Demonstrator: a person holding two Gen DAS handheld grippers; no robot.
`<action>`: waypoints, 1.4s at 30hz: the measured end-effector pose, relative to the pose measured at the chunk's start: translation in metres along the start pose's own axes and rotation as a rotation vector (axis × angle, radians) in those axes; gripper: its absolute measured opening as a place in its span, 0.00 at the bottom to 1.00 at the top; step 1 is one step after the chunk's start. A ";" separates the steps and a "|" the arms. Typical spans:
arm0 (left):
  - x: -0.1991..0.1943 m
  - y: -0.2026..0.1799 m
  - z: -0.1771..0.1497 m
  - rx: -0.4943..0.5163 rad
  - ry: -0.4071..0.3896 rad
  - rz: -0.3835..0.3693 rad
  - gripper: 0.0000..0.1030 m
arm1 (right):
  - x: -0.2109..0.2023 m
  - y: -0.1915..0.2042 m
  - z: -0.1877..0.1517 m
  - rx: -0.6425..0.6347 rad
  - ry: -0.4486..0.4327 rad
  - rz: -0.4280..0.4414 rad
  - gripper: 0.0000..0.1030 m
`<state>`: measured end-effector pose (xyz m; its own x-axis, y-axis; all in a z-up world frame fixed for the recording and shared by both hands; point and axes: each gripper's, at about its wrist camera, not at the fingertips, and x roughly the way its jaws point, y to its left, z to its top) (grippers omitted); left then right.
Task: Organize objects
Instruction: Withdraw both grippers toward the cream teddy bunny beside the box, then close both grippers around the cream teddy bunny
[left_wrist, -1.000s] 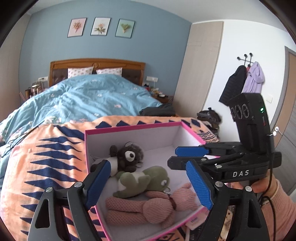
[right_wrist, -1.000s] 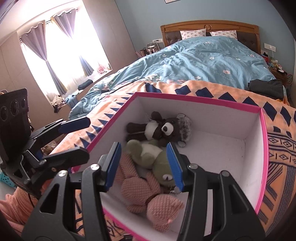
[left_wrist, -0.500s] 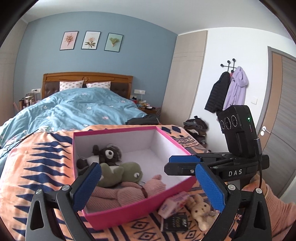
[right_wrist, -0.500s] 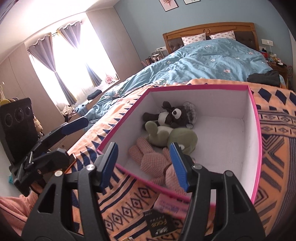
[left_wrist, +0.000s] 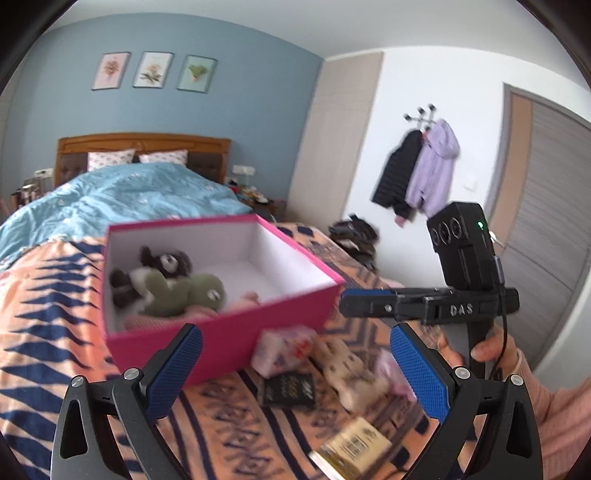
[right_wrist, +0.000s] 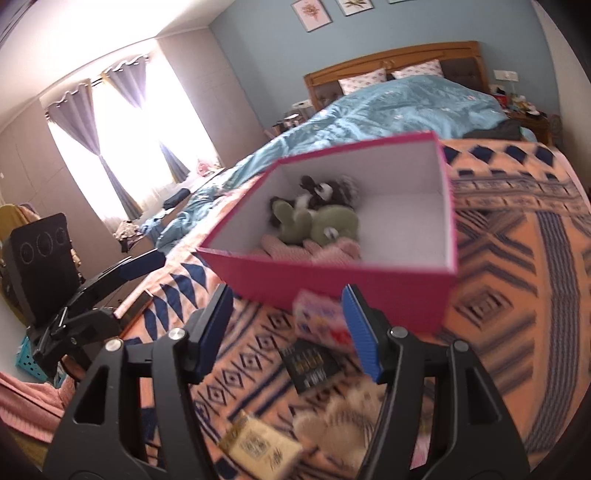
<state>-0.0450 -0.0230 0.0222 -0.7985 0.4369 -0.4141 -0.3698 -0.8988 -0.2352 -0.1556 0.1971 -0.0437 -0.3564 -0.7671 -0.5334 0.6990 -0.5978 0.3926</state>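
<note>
A pink box stands on the patterned blanket. It holds a dark bear, a green plush and a pink knitted plush. In front of it lie a pink-white packet, a black card, a cream plush and a yellow packet. My left gripper is open and empty above these. My right gripper is open and empty; it also shows in the left wrist view.
The orange and navy blanket covers the bed's foot, with a blue duvet beyond. Coats hang on the right wall by a door. A window with curtains is on the left.
Both grippers have pulled back from the box and away from the toys inside. The loose items in front of the box have come into view. Both stay open.
</note>
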 end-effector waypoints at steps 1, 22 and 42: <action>0.002 -0.005 -0.006 0.002 0.014 -0.013 1.00 | -0.003 -0.002 -0.006 0.006 0.005 -0.010 0.62; 0.077 -0.049 -0.064 -0.046 0.265 -0.171 0.95 | -0.033 -0.053 -0.070 0.164 0.053 -0.168 0.61; 0.117 -0.046 -0.076 -0.154 0.402 -0.182 0.54 | 0.000 -0.065 -0.068 0.193 0.124 -0.128 0.61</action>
<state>-0.0853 0.0719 -0.0827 -0.4684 0.5932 -0.6547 -0.3878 -0.8039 -0.4510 -0.1587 0.2517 -0.1205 -0.3478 -0.6548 -0.6710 0.5176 -0.7308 0.4450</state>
